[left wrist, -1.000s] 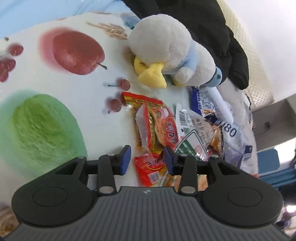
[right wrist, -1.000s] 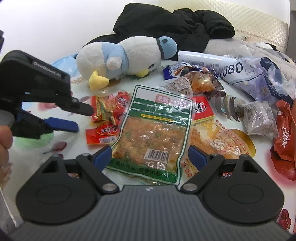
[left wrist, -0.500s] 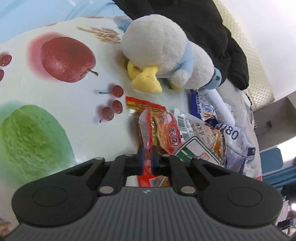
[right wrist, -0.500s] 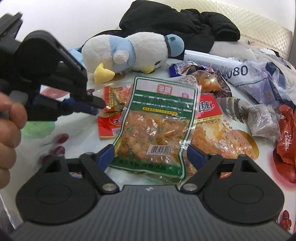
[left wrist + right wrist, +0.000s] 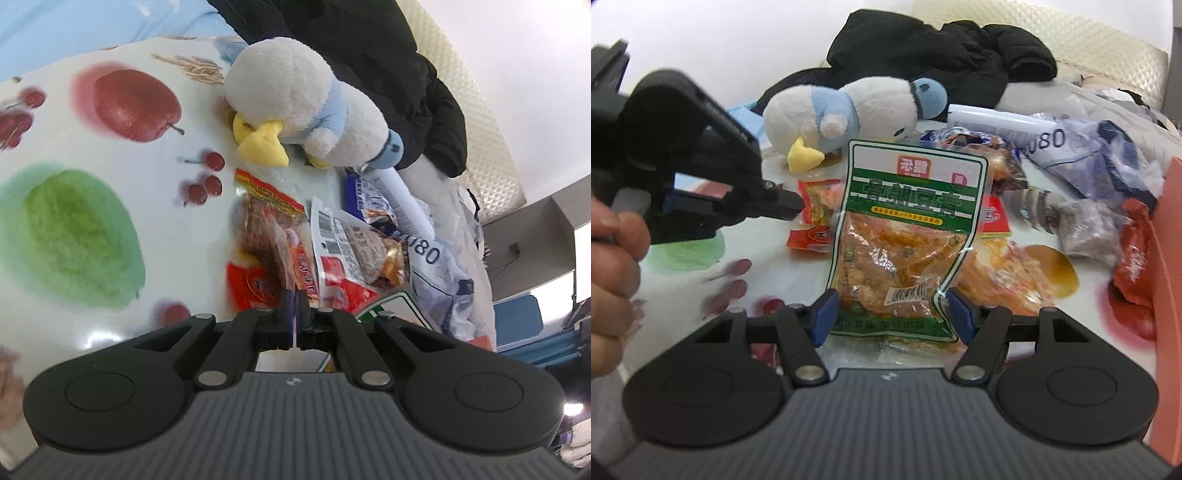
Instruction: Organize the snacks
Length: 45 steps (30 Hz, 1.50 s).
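Observation:
My left gripper (image 5: 294,306) is shut on the thin edge of a red and clear snack packet (image 5: 295,254), which hangs up off the fruit-print tablecloth (image 5: 92,221). The right wrist view shows that left gripper (image 5: 792,206) at the left, pinching the red packet (image 5: 822,201). My right gripper (image 5: 892,317) has its jaws closing on a green and white snack packet (image 5: 908,206). Its blue pads (image 5: 824,314) press the packet's lower sides, and the packet buckles and stands tilted up. A second red packet (image 5: 255,284) lies flat below the held one.
A white and blue plush duck (image 5: 849,114) lies behind the snacks, with a black jacket (image 5: 942,48) beyond it. Several more snack bags (image 5: 1089,155) are heaped at the right, next to a dark red bag (image 5: 1134,258) and a salmon-coloured edge (image 5: 1171,258). A person's hand (image 5: 609,266) holds the left gripper.
The left jaws went from open to shut on the red packet and lifted it. The right jaws narrowed onto the green packet, which rose from flat to tilted up.

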### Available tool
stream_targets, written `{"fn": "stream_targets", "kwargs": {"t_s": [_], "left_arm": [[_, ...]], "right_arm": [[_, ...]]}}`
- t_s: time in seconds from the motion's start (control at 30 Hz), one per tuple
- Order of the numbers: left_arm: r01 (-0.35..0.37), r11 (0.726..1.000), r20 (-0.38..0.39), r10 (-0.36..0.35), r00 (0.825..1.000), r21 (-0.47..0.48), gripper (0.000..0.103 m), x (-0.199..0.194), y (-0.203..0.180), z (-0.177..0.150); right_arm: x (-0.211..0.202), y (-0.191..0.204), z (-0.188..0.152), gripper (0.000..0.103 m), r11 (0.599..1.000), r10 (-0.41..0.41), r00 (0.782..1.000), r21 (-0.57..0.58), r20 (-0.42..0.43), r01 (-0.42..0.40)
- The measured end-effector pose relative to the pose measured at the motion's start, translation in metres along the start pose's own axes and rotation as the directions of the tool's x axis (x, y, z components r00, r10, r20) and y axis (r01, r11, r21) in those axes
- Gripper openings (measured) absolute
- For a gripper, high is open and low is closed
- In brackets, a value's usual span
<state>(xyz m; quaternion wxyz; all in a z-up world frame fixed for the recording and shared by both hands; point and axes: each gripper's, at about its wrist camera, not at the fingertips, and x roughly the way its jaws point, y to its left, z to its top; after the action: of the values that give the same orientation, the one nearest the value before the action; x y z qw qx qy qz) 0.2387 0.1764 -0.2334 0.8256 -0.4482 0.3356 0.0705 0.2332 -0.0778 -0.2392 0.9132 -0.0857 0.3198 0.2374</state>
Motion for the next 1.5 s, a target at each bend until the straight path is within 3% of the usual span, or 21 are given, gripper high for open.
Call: {"fn": "stream_targets", "kwargs": {"t_s": [0.4,0.63,0.83,0.93,1.03,1.1,1.17,1.23,1.3,1.37,1.5], "left_arm": [[-0.037,0.994,0.004,0.037,0.999,0.103,0.001,-0.061,-0.009,-0.063],[-0.084,0.989,-0.020,0.087,0.996,0.123,0.001,-0.088,-0.004,-0.102],[-0.113,0.979,-0.083,0.129,0.988,0.171,0.002,-0.098,-0.001,-0.130],[-0.123,0.976,-0.127,0.147,0.981,0.181,0.004,-0.097,0.004,-0.138],[-0.114,0.972,-0.179,0.151,0.972,0.204,0.020,-0.092,0.005,-0.141],[-0.115,0.964,-0.187,0.161,0.969,0.238,0.055,-0.093,0.002,-0.142],[-0.111,0.952,-0.179,0.167,0.969,0.285,0.071,-0.097,-0.003,-0.143],[-0.100,0.930,-0.180,0.173,0.968,0.353,0.079,-0.100,-0.009,-0.143],[-0.051,0.899,-0.202,0.153,0.967,0.436,0.088,-0.102,-0.017,-0.143],[-0.009,0.853,-0.195,0.130,0.972,0.522,0.089,-0.105,-0.026,-0.143],[0.010,0.783,-0.165,0.119,0.979,0.622,0.095,-0.101,-0.038,-0.137]], "right_arm": [[-0.065,-0.021,-0.023,0.066,0.998,-0.024,1.000,0.055,0.003,0.024],[-0.091,-0.023,-0.048,0.066,0.998,-0.039,0.998,0.054,-0.042,0.041],[-0.108,-0.026,-0.062,0.066,0.996,-0.080,0.994,0.037,-0.077,0.084],[-0.111,-0.032,-0.066,0.060,0.993,-0.108,0.990,0.044,-0.091,0.112],[-0.110,-0.042,-0.070,0.059,0.990,-0.114,0.989,0.077,-0.093,0.121],[-0.108,-0.045,-0.073,0.059,0.988,-0.120,0.988,0.089,-0.102,0.129],[-0.111,-0.049,-0.074,0.060,0.986,-0.106,0.990,0.121,-0.093,0.117],[-0.113,-0.051,-0.075,0.061,0.982,-0.096,0.992,0.156,-0.077,0.107],[-0.115,-0.051,-0.075,0.077,0.980,-0.092,0.994,0.171,-0.066,0.102],[-0.114,-0.049,-0.076,0.090,0.980,-0.082,0.995,0.179,-0.058,0.091],[-0.105,-0.046,-0.077,0.092,0.982,-0.081,0.994,0.166,-0.074,0.092]]}}
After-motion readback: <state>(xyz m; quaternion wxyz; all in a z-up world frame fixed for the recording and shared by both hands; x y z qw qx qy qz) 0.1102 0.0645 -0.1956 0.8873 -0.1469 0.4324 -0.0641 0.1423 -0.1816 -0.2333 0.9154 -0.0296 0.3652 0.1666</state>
